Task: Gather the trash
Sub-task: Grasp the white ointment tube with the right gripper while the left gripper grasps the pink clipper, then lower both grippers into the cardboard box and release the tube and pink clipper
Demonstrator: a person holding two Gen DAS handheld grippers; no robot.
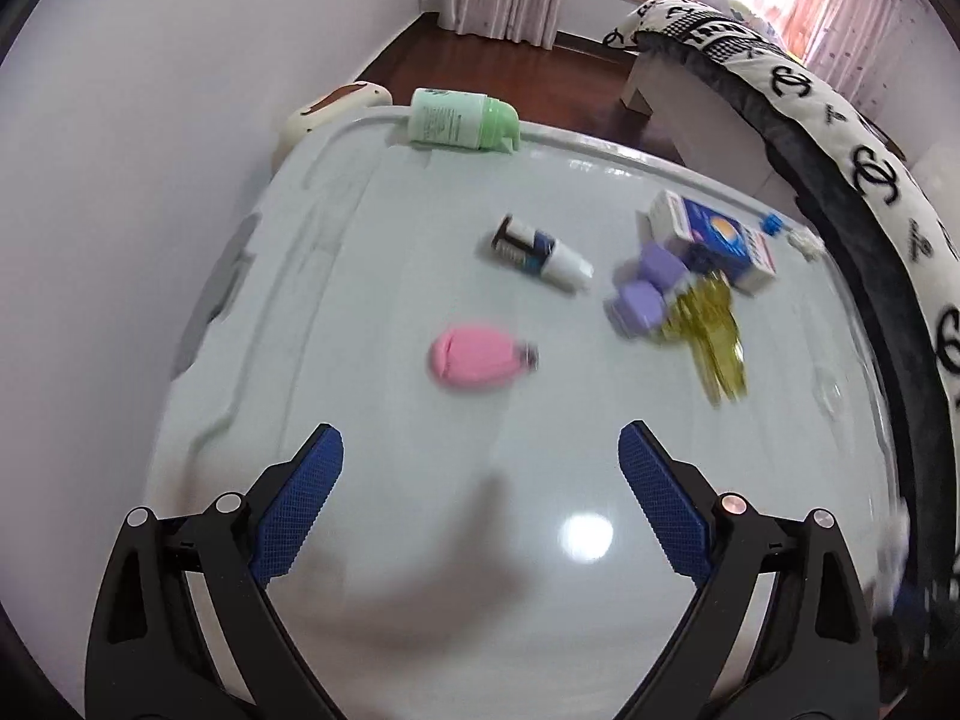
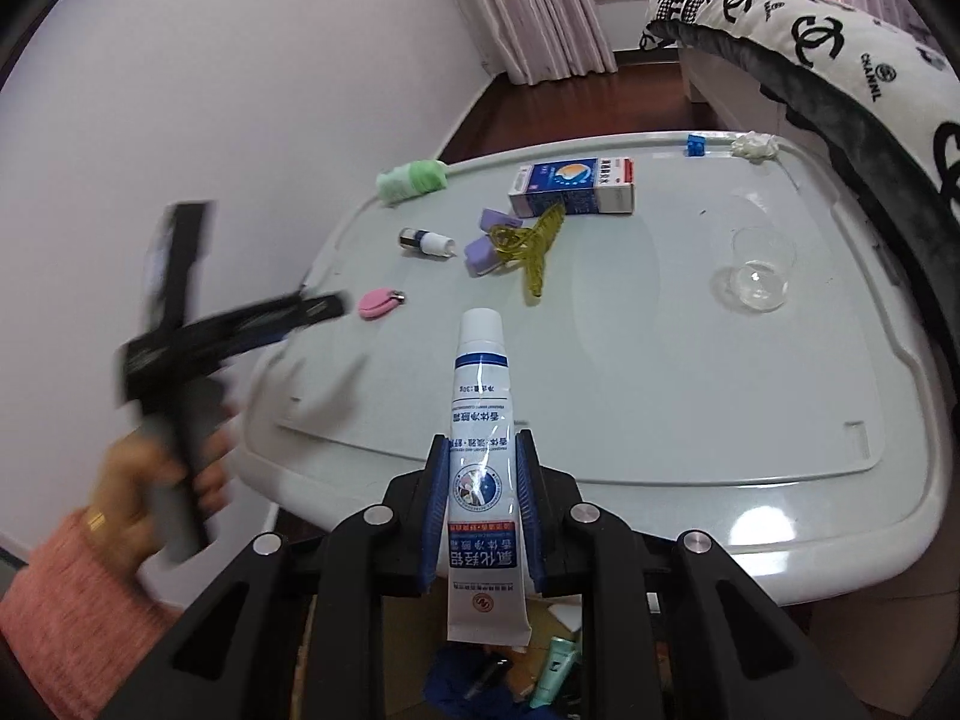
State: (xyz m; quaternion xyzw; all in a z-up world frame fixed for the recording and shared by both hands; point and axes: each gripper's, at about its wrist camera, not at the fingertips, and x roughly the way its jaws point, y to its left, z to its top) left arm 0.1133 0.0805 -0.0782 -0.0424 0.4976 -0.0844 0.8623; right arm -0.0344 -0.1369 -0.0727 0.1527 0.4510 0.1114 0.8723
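Observation:
My right gripper (image 2: 480,450) is shut on a white and blue tube (image 2: 480,420), held upright near the table's front edge, above a bin with trash (image 2: 552,672) below. My left gripper (image 1: 480,450) is open and empty over the white table (image 1: 420,540); it shows blurred in the right wrist view (image 2: 288,315). Ahead of it lie a pink pouch (image 1: 474,357), a small dark bottle with white cap (image 1: 540,252), purple blocks (image 1: 645,294), a yellow hair claw (image 1: 714,330) and a blue and white box (image 1: 714,237). A green bottle (image 1: 462,120) lies at the far edge.
A clear glass (image 2: 759,270) stands at the table's right. A small blue item (image 2: 695,145) and crumpled white tissue (image 2: 753,147) lie at the far right corner. A bed with a black and white cover (image 2: 840,54) runs along the right. A wall (image 1: 150,150) is on the left.

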